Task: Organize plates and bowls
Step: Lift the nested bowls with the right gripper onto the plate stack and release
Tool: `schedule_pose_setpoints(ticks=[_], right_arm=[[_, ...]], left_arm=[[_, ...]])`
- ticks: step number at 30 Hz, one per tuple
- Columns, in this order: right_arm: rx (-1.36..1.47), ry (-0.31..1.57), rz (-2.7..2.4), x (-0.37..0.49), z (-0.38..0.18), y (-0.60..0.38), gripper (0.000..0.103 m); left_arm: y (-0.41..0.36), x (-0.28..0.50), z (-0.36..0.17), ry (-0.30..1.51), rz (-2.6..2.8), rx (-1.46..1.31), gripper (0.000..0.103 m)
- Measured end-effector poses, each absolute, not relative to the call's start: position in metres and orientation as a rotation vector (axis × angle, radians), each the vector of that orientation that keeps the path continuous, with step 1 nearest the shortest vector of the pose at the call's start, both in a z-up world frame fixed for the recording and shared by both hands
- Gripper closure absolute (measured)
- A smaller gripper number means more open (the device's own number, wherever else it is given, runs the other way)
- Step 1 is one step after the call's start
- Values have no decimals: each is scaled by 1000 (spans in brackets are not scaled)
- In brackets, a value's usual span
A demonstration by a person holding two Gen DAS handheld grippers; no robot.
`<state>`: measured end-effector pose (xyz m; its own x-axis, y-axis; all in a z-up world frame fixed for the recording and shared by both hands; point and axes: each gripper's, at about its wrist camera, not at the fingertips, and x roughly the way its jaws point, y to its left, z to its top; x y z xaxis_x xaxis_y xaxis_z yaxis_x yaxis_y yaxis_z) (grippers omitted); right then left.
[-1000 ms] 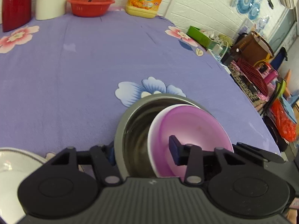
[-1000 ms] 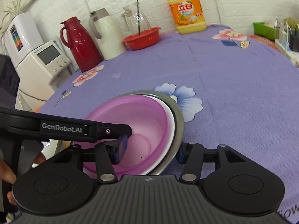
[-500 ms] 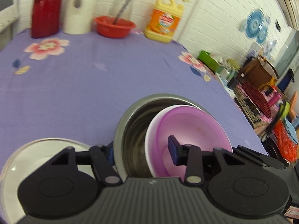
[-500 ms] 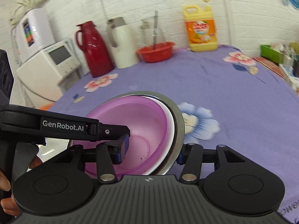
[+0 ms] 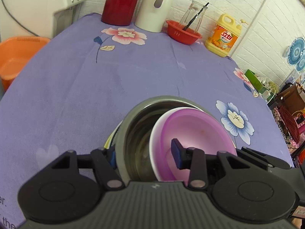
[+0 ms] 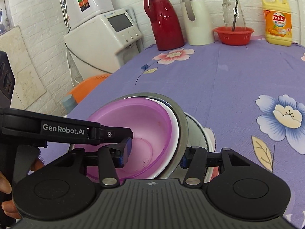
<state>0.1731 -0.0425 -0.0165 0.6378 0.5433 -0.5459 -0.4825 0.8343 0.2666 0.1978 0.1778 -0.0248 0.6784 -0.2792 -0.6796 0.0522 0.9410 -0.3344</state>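
Note:
A stack of bowls is held between both grippers: a purple bowl [image 5: 196, 131] nested in a white bowl [image 5: 154, 143] inside a steel bowl [image 5: 133, 126]. My left gripper [image 5: 144, 156] is shut on the stack's near rim, one finger inside the purple bowl, one outside the steel wall. My right gripper [image 6: 154, 152] is shut on the same stack [image 6: 144, 126] from the other side. The left gripper's arm [image 6: 63, 129] crosses the right wrist view. A white plate [image 6: 207, 139] lies under the stack; a sliver of the white plate [image 5: 108, 143] shows in the left view.
On the purple flowered tablecloth [image 5: 114, 80] at the back stand a red thermos [image 5: 120, 2], a white thermos [image 5: 154, 7], a red basket with a glass jar [image 5: 183, 32] and a yellow detergent bottle [image 5: 223, 36]. An orange basin [image 5: 15, 55] sits off the left edge.
Both grippers have carried the bowl stack to the left across the table, and it now sits over the white plate. The grips have not changed.

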Motion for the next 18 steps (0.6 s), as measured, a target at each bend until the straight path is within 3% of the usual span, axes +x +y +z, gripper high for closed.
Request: schedule_pose_setpoints(ticks=[12,15,16,18], right_arm=[[111,677,550,173,-22,-47,15],[118,682,553,173,-20,-50,8],[139,677,559,173,-19,-54,6],[184,648,552,171,-15,-60,0]], left_arm=[[171,200,-31,791,-224,-265,61],[172,197,-26,742,-213,-246,42],[174,195,-22,721,-207,-255,30],[174,190,-12,672,-171,-247,28]])
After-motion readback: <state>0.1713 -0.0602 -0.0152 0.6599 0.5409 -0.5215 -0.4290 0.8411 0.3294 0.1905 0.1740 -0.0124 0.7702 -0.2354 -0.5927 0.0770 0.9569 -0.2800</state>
